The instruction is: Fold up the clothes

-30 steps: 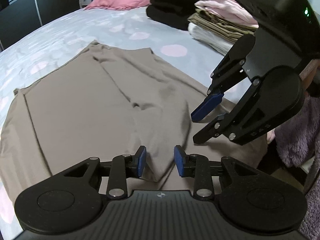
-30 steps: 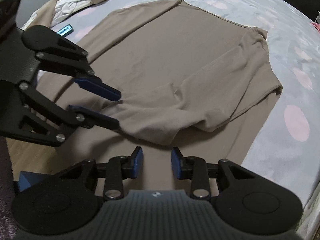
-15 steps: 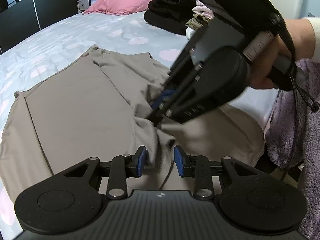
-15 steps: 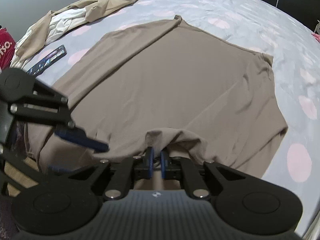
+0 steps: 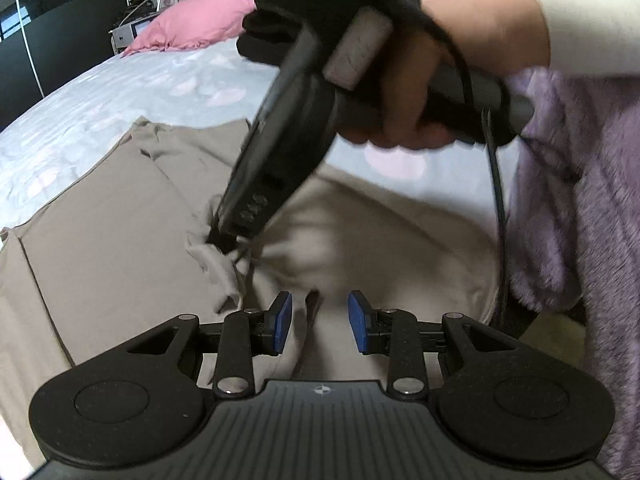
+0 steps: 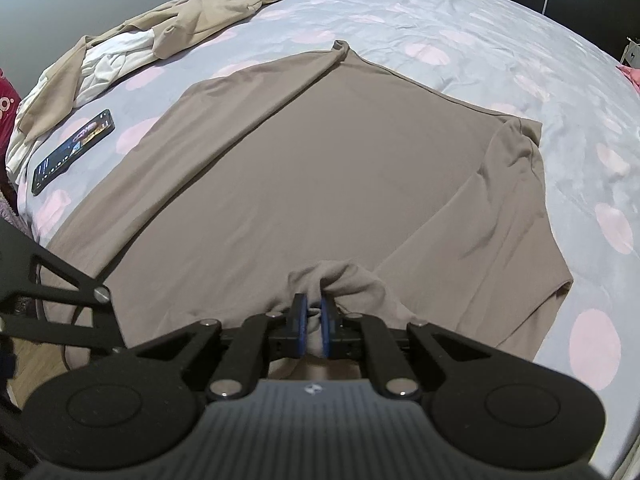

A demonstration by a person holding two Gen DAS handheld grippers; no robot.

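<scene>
Garment: a taupe top [image 6: 320, 184] is spread flat on the bed [image 6: 460, 24], its hem side nearest the grippers and its far corner toward the middle of the mattress
Right gripper [image 6: 314, 320]: clenched on a bunched fold of the taupe top at the near edge; cloth is pinched between the blue pads
Left gripper [image 5: 319, 322]: jaws are held apart over a ridge of the same cloth, pads not pressing on it
Right hand [image 5: 416, 80]: wrapped round the handle, above the fabric
Edges: the right sleeve is folded inward
Open room: bare bedspread lies beyond and to the right; a phone [image 6: 74, 150] and loose clothes [image 6: 172, 36] are kept well apart at the left
</scene>
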